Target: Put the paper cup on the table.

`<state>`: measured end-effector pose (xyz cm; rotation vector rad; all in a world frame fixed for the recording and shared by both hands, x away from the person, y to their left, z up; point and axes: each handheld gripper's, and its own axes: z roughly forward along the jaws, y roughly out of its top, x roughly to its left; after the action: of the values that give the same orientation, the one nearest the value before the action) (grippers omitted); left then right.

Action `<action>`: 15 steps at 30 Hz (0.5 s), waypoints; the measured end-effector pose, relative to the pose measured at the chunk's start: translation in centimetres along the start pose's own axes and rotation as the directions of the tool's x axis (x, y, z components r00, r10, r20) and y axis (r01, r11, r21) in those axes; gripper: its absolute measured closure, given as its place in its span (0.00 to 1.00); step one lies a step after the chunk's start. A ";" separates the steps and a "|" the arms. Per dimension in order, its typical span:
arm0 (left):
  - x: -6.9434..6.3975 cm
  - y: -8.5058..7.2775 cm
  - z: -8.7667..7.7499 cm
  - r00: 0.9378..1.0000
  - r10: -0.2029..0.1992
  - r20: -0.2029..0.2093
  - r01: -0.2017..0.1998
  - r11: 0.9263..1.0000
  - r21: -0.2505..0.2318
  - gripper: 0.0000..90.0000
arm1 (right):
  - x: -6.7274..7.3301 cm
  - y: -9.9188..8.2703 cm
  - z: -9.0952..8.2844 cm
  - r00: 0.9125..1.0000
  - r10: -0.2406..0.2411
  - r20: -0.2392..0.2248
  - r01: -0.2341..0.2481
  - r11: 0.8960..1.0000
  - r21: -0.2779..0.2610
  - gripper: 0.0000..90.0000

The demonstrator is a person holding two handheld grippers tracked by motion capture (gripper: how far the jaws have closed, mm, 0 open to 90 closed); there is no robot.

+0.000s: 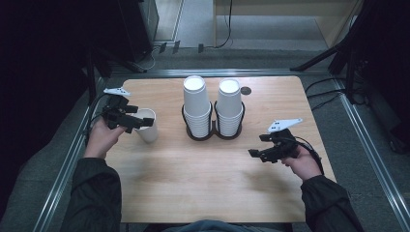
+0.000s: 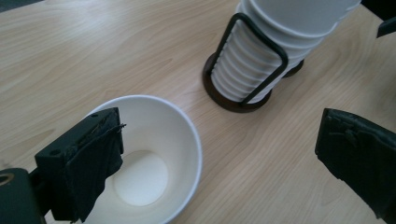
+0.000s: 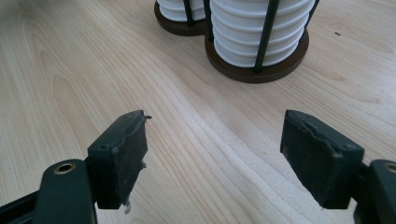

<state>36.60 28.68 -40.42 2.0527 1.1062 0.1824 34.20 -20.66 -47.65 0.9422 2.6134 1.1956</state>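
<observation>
Paper cup [image 2: 154, 154] upright under left hand-held gripper [image 2: 219, 154], jaws apart, one over rim.

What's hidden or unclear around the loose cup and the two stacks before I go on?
- Loose cup: left gripper view, its near rim is cut by the bottom edge and partly covered by the left gripper, whose jaws stand apart; contact with the rim is unclear.
- Same cup: high view, its left side sits behind the gripper.
- Stacks: right gripper view, tops cut by the upper edge.
- Cup count per stack: too small to tell.
</observation>
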 end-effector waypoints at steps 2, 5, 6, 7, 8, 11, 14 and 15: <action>-0.5 0.1 0.3 1.000 0.010 0.006 -0.010 1.000 -0.007 0.01 | 0.0 0.0 -0.1 1.000 -0.003 0.004 0.003 1.000 -0.007 0.26; -1.5 0.1 0.8 0.998 0.050 0.028 -0.049 0.999 -0.010 0.01 | 0.1 0.2 -0.1 1.000 -0.002 0.006 0.002 1.000 -0.008 0.26; -1.9 0.1 1.0 0.997 0.068 0.038 -0.068 0.998 -0.006 0.01 | 0.1 0.3 -0.2 1.000 -0.006 0.006 0.006 1.000 -0.016 0.26; -2.2 0.2 1.1 0.997 0.066 0.043 -0.066 0.998 -0.007 0.01 | 0.1 0.4 -0.2 1.000 -0.002 0.007 0.002 1.000 -0.024 0.26; -2.6 0.3 1.3 0.997 0.067 0.049 -0.067 0.998 -0.008 0.01 | 0.1 0.4 -0.2 1.000 -0.004 0.006 0.004 1.000 -0.029 0.26; -4.0 0.7 1.8 0.994 0.088 0.061 -0.087 0.996 -0.018 0.01 | 0.2 0.5 -0.2 1.000 -0.009 0.010 0.010 0.999 -0.031 0.26; -5.3 0.9 2.5 0.992 0.106 0.062 -0.106 0.994 -0.004 0.01 | 0.1 0.7 -0.1 1.000 -0.013 0.008 0.013 0.999 -0.031 0.26; -5.7 0.8 2.8 0.992 0.115 0.060 -0.115 0.993 0.001 0.01 | 0.1 0.8 -0.1 1.000 -0.009 0.008 0.009 0.999 -0.034 0.26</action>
<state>34.95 22.49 -40.53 2.1135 0.9533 0.1743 34.48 -20.26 -47.05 0.9260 2.5804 1.2279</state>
